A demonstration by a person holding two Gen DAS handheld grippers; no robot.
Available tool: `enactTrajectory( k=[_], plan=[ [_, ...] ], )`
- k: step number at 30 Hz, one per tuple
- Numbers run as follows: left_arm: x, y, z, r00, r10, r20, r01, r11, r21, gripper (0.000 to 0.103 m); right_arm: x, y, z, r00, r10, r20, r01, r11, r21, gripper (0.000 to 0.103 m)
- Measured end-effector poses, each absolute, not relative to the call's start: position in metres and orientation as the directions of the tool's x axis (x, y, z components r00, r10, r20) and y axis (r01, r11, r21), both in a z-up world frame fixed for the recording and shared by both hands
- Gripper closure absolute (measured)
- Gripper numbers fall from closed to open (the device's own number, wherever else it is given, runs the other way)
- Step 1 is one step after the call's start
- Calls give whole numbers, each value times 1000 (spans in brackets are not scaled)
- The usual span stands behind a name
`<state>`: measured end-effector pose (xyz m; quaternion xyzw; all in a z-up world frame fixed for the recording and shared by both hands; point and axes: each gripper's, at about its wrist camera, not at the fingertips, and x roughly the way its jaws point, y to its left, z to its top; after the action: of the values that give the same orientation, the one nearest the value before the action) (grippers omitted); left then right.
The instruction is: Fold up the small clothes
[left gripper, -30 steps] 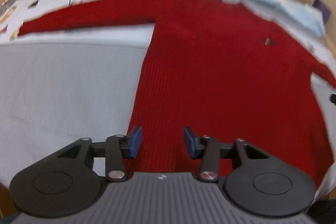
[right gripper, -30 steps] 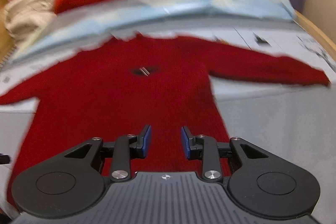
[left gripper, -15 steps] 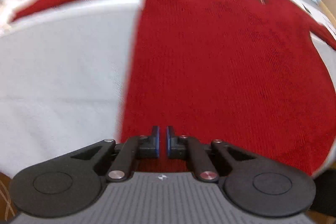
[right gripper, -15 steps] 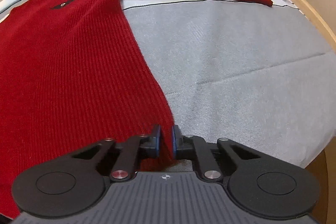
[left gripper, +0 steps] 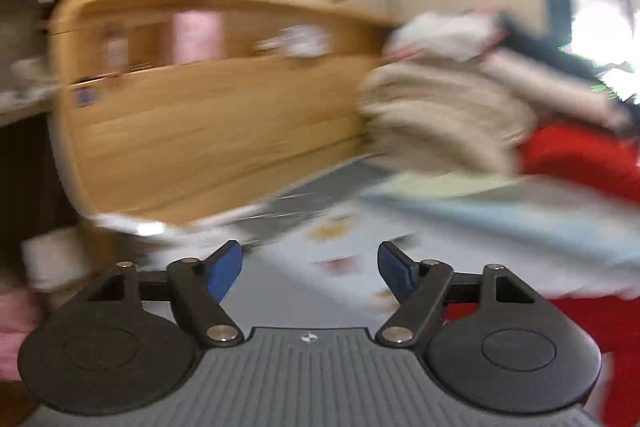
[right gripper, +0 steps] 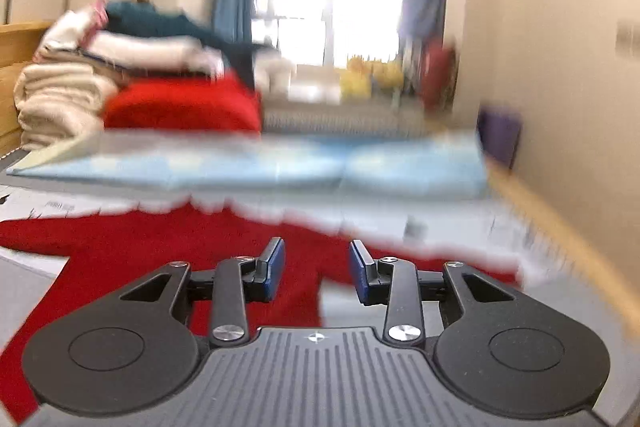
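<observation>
A red knitted sweater (right gripper: 140, 251) lies spread on the bed, filling the lower left of the right wrist view; a strip of it (left gripper: 600, 327) shows at the lower right of the left wrist view. My right gripper (right gripper: 316, 269) hovers above the sweater's upper part, its jaws opening, nothing between them. My left gripper (left gripper: 310, 269) has swung up and left toward the wooden headboard (left gripper: 200, 131), its jaws opening wide and empty. Both views are motion-blurred.
A pile of folded clothes (right gripper: 132, 75), cream, white, dark and red, sits at the head of the bed. A light blue folded blanket (right gripper: 280, 167) lies across the bed behind the sweater. A wooden bed rail (right gripper: 560, 227) and wall bound the right side.
Both grippers closed at the sweater's bottom hem half a second ago, then lifted and opened. The left one swung left toward the headboard; the right one rose to look along the bed.
</observation>
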<state>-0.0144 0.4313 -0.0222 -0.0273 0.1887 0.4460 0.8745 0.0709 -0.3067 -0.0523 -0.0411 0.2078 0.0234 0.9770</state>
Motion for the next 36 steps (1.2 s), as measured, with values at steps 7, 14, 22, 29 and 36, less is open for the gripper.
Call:
enactTrajectory(
  k=[7,14,22,29,36],
  plan=[
    [-197,511,-234,-35,904,-425,-899,158,409,23,71,-311,-50,938,-37,-344,60,997,57,64],
    [-322,511,-335,-255,852,-458,-866,9,500,18,92,-288,-61,910,-58,-410,37,998,-59,64],
    [-298,528,-317,-164,911,-378,-893,26,449,17,92,-263,-59,902,-69,-426,15,992,-129,64],
    [-262,522,-279,-139,921,-364,-911,25,411,16,89,-253,-59,902,-43,-429,-15,991,-130,64],
    [-305,521,-333,-368,826,-427,-843,-102,528,16,88,-262,-58,900,-30,-435,-19,994,-107,64]
  ],
)
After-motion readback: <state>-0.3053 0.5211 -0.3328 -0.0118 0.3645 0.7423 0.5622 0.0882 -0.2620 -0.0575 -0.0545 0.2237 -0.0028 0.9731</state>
